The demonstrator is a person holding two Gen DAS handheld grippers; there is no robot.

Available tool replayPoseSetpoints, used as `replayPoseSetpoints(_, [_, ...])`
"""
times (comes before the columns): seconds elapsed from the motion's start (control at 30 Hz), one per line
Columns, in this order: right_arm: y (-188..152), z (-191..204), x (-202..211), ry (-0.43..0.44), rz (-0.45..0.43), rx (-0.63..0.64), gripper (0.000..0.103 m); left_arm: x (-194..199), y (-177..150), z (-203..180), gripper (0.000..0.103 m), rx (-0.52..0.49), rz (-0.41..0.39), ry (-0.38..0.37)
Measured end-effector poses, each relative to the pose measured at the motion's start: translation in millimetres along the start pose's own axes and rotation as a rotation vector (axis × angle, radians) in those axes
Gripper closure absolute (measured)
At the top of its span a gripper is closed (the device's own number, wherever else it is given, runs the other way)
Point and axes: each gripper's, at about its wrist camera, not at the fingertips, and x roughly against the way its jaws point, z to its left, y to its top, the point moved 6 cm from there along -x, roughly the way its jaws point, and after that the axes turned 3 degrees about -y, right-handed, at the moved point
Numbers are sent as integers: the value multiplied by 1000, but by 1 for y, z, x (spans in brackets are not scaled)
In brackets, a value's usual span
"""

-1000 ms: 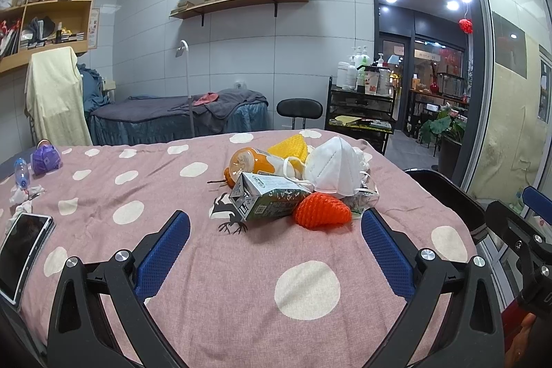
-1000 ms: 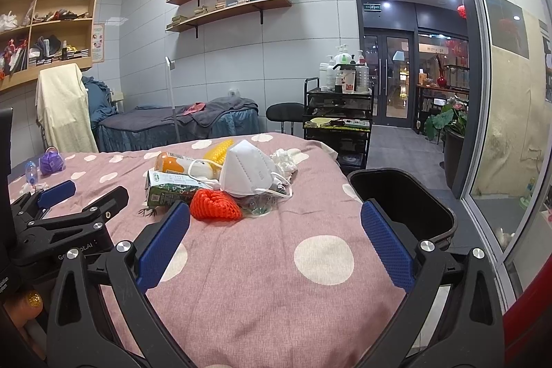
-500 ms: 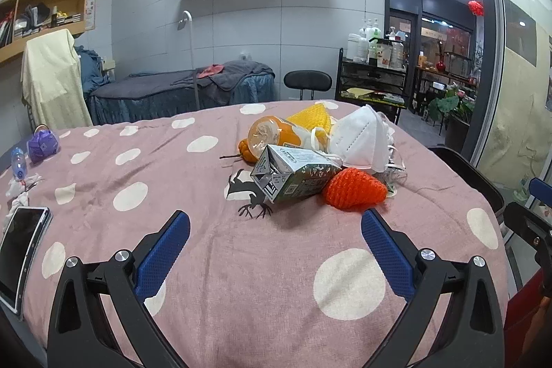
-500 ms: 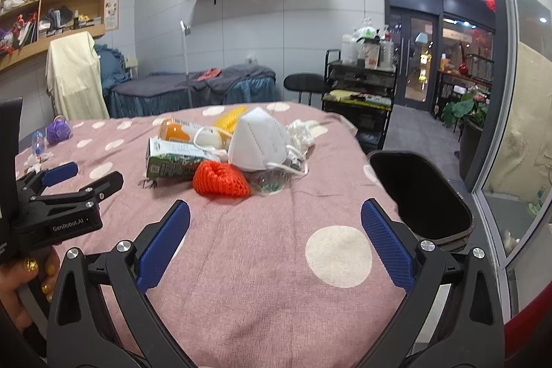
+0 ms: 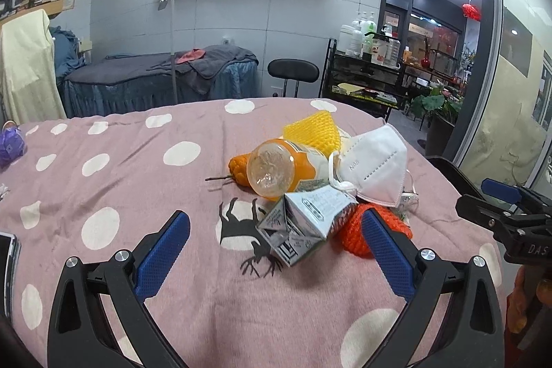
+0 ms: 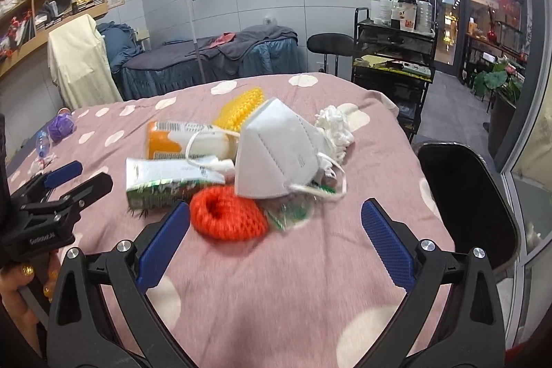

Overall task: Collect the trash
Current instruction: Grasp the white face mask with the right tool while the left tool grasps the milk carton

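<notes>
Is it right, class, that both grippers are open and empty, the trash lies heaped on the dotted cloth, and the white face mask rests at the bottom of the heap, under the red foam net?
One detail is wrong. The white face mask sits on top of the heap, above and behind the red foam net, as the right wrist view shows. The rest holds: left gripper and right gripper are open and empty, and the trash lies on the dotted cloth.

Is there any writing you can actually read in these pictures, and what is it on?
"N95": on the white face mask.
"DAS": on the right gripper, cut off at the picture's edge.
Print on the drink carton, the bottle label and the left gripper: too small or blurred to read.
</notes>
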Motion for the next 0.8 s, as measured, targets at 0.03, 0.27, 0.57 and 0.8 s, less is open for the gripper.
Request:
replayPoseSetpoints(0.03, [4,3,-5,0,7,-1,5,-4,4,3,6,9,6,-8])
replayPoseSetpoints(0.27, [27,23,-46,-19,62,44,5,-26,9,-3,6,-67,77,-107])
replayPoseSetpoints(0.57, [32,21,-79,-82,108,70,25,-56,-1,-13,7,-212,191,-220])
replayPoseSetpoints(0.8, [23,14,-88,-24,138,4,59,-66,-9,-21,34,-216,235,-300])
